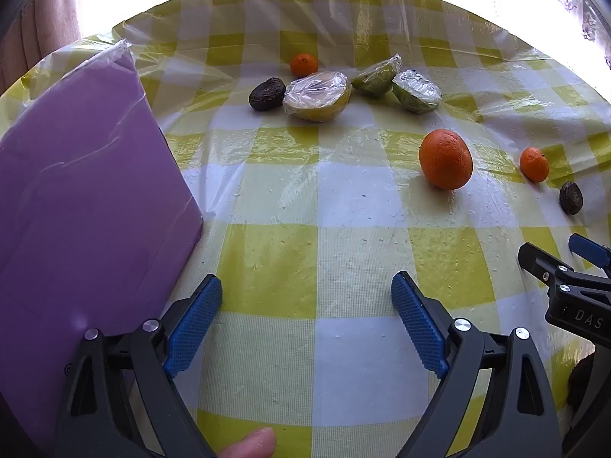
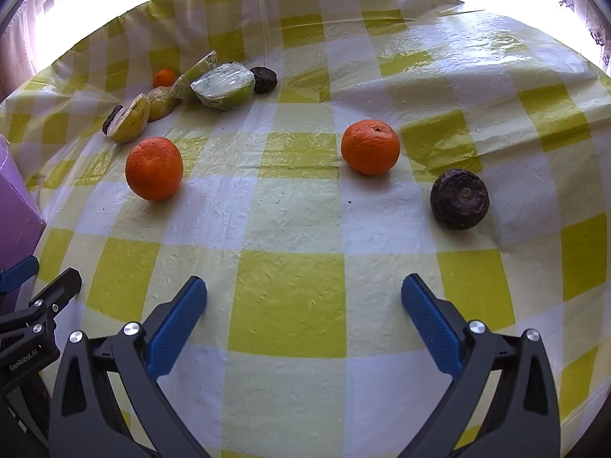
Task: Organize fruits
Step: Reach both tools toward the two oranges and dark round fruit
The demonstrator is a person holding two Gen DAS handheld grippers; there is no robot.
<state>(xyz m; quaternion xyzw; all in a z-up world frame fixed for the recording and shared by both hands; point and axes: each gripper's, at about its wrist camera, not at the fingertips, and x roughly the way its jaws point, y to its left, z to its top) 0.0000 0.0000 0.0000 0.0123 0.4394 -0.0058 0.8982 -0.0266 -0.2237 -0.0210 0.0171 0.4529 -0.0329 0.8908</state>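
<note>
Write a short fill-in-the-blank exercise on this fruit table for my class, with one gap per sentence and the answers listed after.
1. Both the left gripper and the right gripper are ____.
2. The cut fruit halves are wrapped in clear ____.
3. The box at the left of the tablecloth is ____ in colour.
4. The large orange lies nearer the box than the dark ____ fruit does.

Answers: open; plastic; purple; wrinkled

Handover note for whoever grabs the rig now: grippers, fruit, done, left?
Left gripper: open, empty, low over the table beside the purple box.
Right gripper: open, empty.
Fruit: big orange, small orange and dark fruit lie apart near the right gripper; wrapped fruit halves, another small orange and more dark fruit sit clustered at the far side.
Done: nothing visibly sorted.
Left: all fruit.
</note>
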